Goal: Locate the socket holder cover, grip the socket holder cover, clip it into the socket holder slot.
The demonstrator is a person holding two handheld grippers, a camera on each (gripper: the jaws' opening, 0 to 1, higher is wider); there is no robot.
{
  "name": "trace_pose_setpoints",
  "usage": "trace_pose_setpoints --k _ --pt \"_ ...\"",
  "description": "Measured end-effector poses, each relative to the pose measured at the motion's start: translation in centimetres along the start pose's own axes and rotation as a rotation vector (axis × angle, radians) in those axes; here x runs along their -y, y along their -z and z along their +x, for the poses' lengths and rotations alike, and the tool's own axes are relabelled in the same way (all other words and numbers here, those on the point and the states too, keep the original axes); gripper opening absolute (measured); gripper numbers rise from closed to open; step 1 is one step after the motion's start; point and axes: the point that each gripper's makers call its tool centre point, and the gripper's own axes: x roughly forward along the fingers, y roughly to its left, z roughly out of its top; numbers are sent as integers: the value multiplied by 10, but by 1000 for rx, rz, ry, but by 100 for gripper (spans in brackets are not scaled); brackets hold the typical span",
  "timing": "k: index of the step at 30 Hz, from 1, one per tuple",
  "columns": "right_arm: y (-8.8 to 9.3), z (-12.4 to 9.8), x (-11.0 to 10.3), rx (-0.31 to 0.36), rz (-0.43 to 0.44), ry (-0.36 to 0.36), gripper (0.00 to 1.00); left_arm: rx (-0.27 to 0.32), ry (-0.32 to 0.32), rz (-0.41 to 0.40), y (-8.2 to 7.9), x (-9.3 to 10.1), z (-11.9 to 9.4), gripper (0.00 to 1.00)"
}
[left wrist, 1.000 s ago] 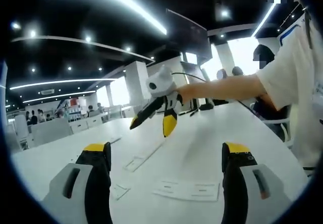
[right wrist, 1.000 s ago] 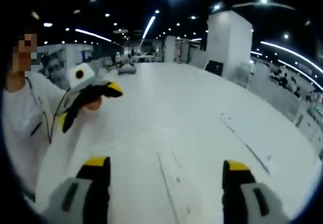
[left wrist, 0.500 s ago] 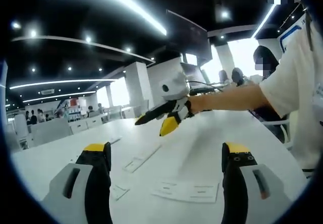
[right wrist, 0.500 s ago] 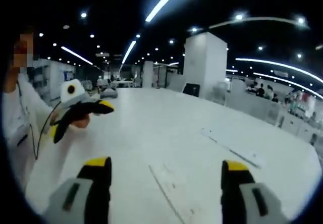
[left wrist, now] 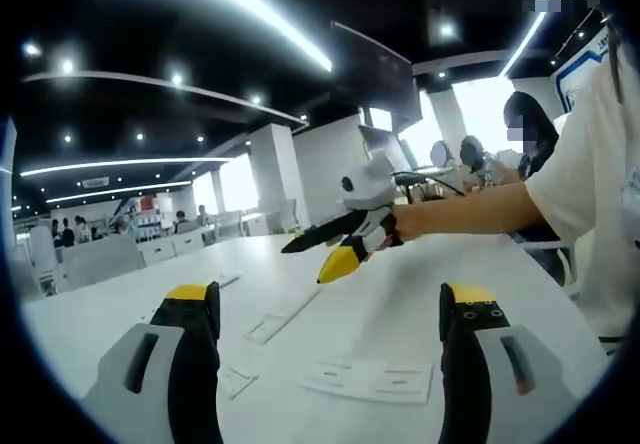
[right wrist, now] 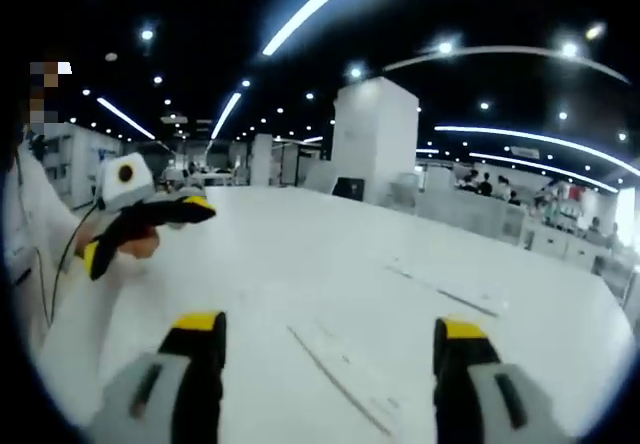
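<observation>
**Q: What is the biggest thing in front of you?**

A: A broad, smooth white table [left wrist: 400, 304]. In my right gripper view it runs far ahead, with its far edge against a large open hall of strip lights and a square white pillar [right wrist: 374, 139]. There is plenty of bare surface all around for moving.

**Q: Where are the socket parts?**

A: In my left gripper view a flat white rectangular plate with cut-outs [left wrist: 368, 379], which I take to be the socket holder cover, lies on the table between my left jaws, nearer the right one. A long narrow white strip with slots [left wrist: 283, 314], likely the socket holder, lies further out, well apart from the plate. A small white piece [left wrist: 236, 379] sits just beside my left jaw. In the right gripper view, thin long strips [right wrist: 340, 382] lie flat between the jaws and further right.

**Q: And your tools?**

A: My left gripper [left wrist: 330, 309] has black jaws with yellow tips, spread wide and holding nothing. My right gripper [right wrist: 328, 339] is equally wide apart and holds nothing; it hangs above the table, clear of every part.
</observation>
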Motion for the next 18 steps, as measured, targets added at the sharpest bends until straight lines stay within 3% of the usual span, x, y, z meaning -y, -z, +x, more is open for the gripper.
trace_pose_setpoints --k 2,8,18 --pt "1 1 -6 1 34 -25 90 0 -2 0 0 0 0 89" --pt "-5 1 -8 73 127 -6 95 1 -6 -7 1 -2 0 90" --pt "1 -10 0 112 201 32 95 1 -15 -14 3 -1 4 90"
